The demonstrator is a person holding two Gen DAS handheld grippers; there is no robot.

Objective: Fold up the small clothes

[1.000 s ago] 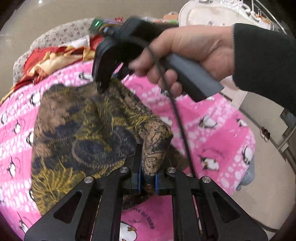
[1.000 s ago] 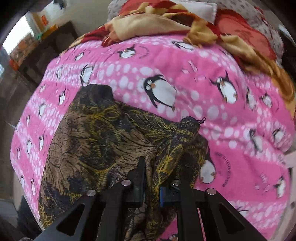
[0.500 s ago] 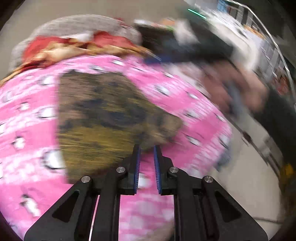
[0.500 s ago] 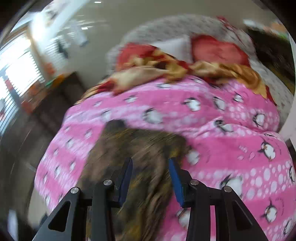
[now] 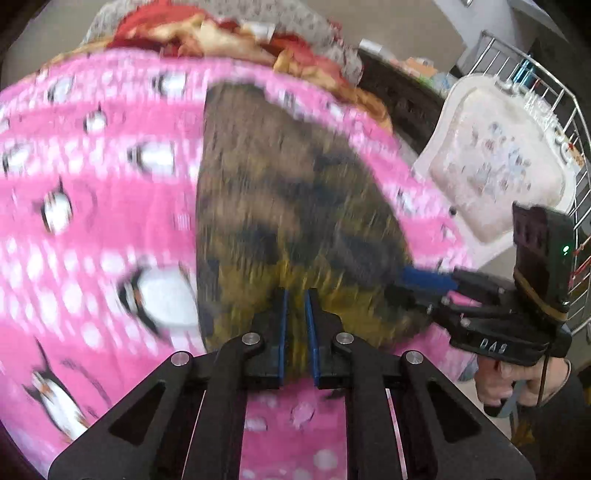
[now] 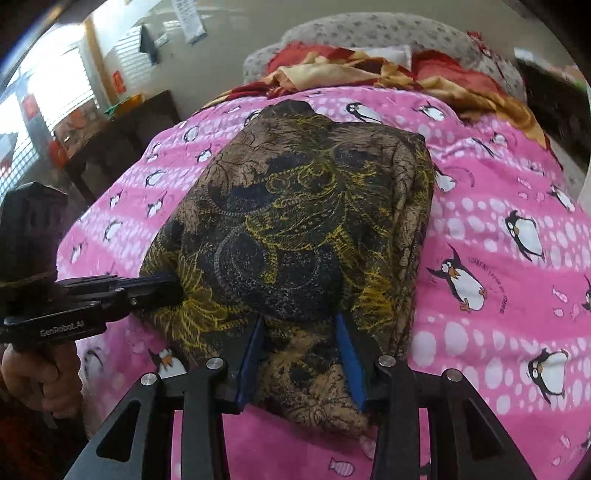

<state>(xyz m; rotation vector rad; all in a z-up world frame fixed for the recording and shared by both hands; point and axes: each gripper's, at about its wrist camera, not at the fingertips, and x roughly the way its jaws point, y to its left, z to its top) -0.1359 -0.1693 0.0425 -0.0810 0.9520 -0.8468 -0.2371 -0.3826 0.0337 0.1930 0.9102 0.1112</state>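
A brown, black and yellow patterned garment (image 6: 306,221) lies folded on the pink penguin blanket (image 6: 498,240); it also shows, blurred, in the left wrist view (image 5: 288,199). My right gripper (image 6: 301,325) is open, its blue pads straddling the garment's near edge. My left gripper (image 5: 295,299) has its jaws nearly closed with a narrow gap, at the garment's near edge; no cloth shows between the pads. In the right wrist view the left gripper (image 6: 162,286) touches the garment's left edge. In the left wrist view the right gripper (image 5: 424,280) sits at the garment's right edge.
A red and yellow bundle of cloth (image 6: 369,70) and a grey spotted pillow (image 6: 369,33) lie at the bed's far end. A dark wooden table (image 6: 122,140) stands to the left. A white cushioned chair (image 5: 495,166) and a wire rack (image 5: 554,110) stand to the right.
Both grippers let go of the garment's bunched corners and moved to its near edge. The garment now lies flat and folded. The right gripper opened wide.
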